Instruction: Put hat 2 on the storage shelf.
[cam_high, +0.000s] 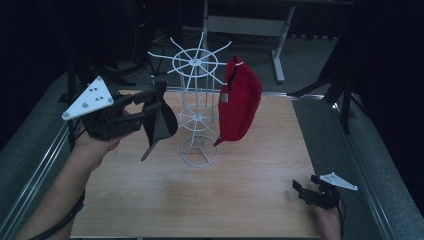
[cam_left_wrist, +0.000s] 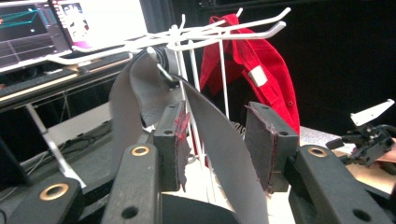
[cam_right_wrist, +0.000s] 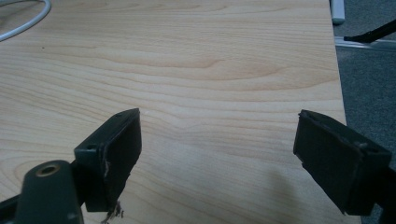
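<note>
A white wire hook rack (cam_high: 196, 90) stands at the middle back of the wooden table (cam_high: 225, 200). On its right side hangs a red cap (cam_high: 240, 100); on its left side a dark grey cap (cam_high: 162, 120) hangs from a hook. My left gripper (cam_high: 147, 102) is raised beside the dark cap. In the left gripper view its jaws (cam_left_wrist: 219, 140) stand open around the dark cap's fabric (cam_left_wrist: 219, 140), with the pads (cam_left_wrist: 259, 144) not pressing on it. My right gripper (cam_high: 302, 190) rests low at the table's near right corner, open (cam_right_wrist: 219, 149) over bare wood.
The table's right edge (cam_right_wrist: 338, 93) lies close to my right gripper, with grey floor beyond. A lit monitor (cam_left_wrist: 70, 23) stands behind the rack in the left gripper view. A white table frame (cam_high: 250, 25) stands at the back. A white cable (cam_right_wrist: 28, 23) lies on the table.
</note>
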